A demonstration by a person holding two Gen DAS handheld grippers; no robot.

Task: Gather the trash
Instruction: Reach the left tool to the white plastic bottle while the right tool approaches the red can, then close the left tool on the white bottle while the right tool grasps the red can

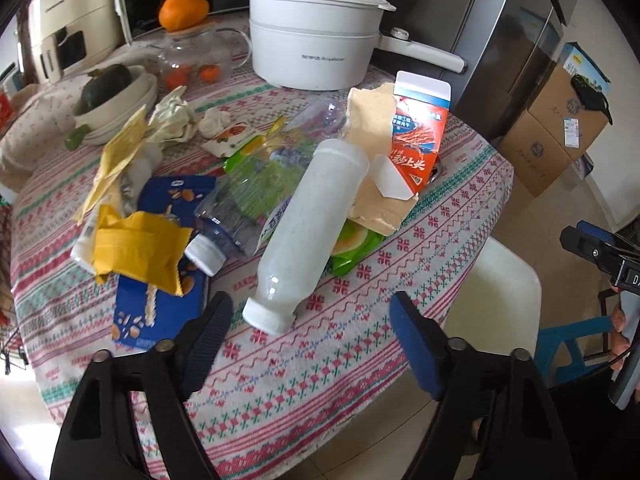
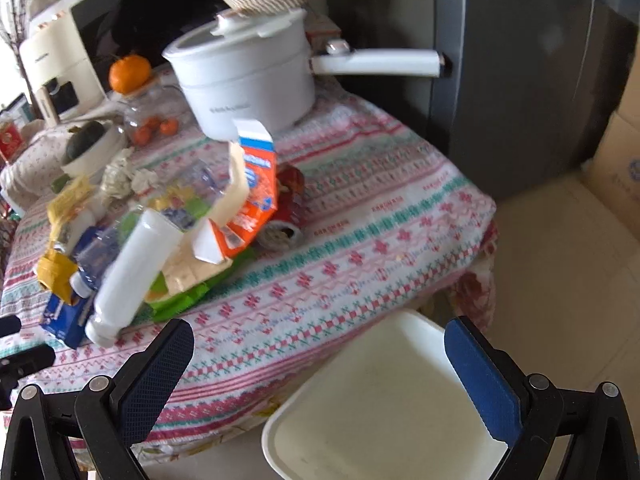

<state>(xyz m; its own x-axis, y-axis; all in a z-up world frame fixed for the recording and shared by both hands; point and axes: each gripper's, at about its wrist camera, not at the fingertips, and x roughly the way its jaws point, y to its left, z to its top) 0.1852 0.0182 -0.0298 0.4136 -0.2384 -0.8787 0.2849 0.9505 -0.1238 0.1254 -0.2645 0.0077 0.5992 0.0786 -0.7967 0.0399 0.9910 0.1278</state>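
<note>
Item: round desk under a pink, green and white patterned cloth, bearing a heap of trash at centre and left of the left wrist view. Chief piece: frosted white plastic bottle with white screw cap, lying on its side, long axis running from upper right to lower left of the frame, cap end toward the lower left and nearest the camera, base propped on the heap. Against its left flank: crushed clear plastic bottle with white cap, cap also toward the lower left. Further left: yellow snack wrapper lying over a flattened blue carton. Right of the white bottle: torn orange and blue cardboard box leaning upright, beige inner face showing; green foil pack beneath. Behind the box in the right wrist view: red can on its side. Back of desk: white electric pot with long handle. Open cloth lies bare along the near and right edges of the desk; a white plastic chair seat stands just beyond the near edge. Left tongs: open, nothing between them, cap of the white bottle just ahead. Right tongs: open wide and empty, over the desk edge and chair.
</note>
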